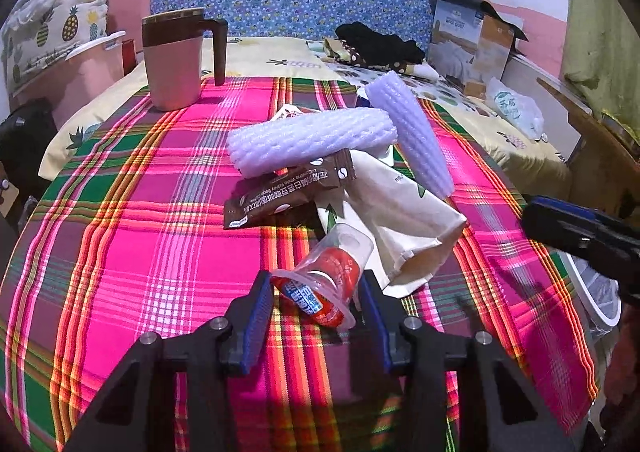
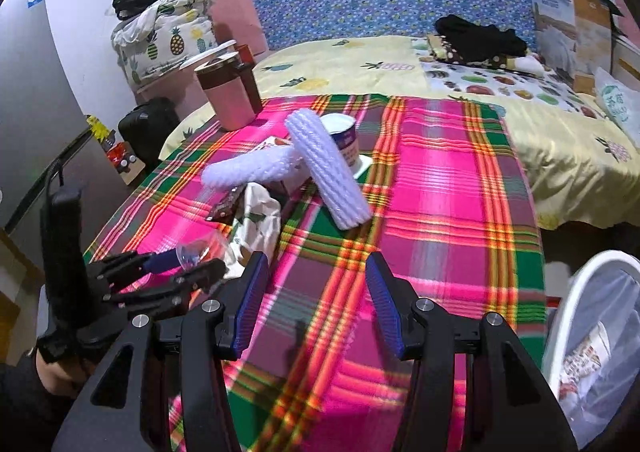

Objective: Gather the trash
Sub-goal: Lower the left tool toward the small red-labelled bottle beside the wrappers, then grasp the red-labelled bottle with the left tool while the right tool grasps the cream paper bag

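Note:
A crushed clear plastic cup (image 1: 332, 264) with a red label lies on its side on the plaid cloth (image 1: 160, 252). My left gripper (image 1: 315, 278) is shut on it, both blue pads against its rim. The right wrist view shows this left gripper (image 2: 196, 260) and the cup (image 2: 200, 250) too. Behind the cup lie a cream pouch (image 1: 400, 220), a brown coffee sachet (image 1: 288, 188) and two white foam sleeves (image 1: 312, 140) (image 1: 412, 132). A paper cup (image 2: 344, 136) stands behind the sleeves. My right gripper (image 2: 316, 260) is open above bare cloth, holding nothing.
A white-rimmed bin (image 2: 592, 332) with a clear liner and some wrappers stands off the table's right edge. A pink mug with a brown lid (image 1: 176, 56) stands at the far left corner. A bed (image 2: 360, 60) with clothes and a cardboard box (image 1: 472, 36) lies behind.

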Motion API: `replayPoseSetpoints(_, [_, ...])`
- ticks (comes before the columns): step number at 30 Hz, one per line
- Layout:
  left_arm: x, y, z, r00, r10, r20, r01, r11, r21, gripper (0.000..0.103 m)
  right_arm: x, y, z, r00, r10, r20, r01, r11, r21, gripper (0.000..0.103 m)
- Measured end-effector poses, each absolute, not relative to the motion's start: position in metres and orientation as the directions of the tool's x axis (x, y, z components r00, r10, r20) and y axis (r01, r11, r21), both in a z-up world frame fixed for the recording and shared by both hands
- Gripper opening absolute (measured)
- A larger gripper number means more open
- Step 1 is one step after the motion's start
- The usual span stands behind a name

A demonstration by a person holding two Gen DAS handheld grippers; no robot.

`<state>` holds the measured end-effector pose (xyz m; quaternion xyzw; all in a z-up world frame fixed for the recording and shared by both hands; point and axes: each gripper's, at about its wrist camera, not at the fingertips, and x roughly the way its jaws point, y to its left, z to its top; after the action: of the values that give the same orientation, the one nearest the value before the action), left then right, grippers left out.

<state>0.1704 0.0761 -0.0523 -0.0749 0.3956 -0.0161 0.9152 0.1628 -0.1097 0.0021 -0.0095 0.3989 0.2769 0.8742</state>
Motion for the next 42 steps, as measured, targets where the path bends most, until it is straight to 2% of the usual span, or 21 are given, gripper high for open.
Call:
replayPoseSetpoints(12, [0.164, 0.100, -0.046, 0.710, -0.078, -0.699, -0.067, 0.982, -0.178, 0.044, 0.176, -0.091, -0.003, 0.487, 0.505, -0.713, -0.525, 0.821, 0.223, 0.052])
replayPoseSetpoints(17, [0.166, 0.108, -0.050, 0.708, -0.084, -0.702, -0.078, 0.978, -0.195, 0.044, 0.178, -0.077, -0.010, 0.448, 0.520, -0.727, -0.550, 0.802, 0.234, 0.046])
replayPoseSetpoints(22, [0.167, 0.112, -0.050, 0.706, -0.089, -0.703, -0.080, 0.976, -0.205, 0.044, 0.179, -0.067, -0.017, 0.421, 0.511, -0.749, -0.563, 0.795, 0.226, 0.019])
replayPoseSetpoints(24, [0.166, 0.114, -0.050, 0.708, -0.088, -0.701, -0.081, 0.975, -0.205, 0.044, 0.178, -0.067, -0.015, 0.426, 0.508, -0.749, -0.561, 0.798, 0.222, 0.011])
replayPoseSetpoints(42, [0.145, 0.082, -0.028, 0.726, -0.113, -0.678, -0.031, 0.980, -0.196, 0.044, 0.154, -0.103, 0.002, 0.497, 0.477, -0.725, -0.493, 0.843, 0.217, 0.009])
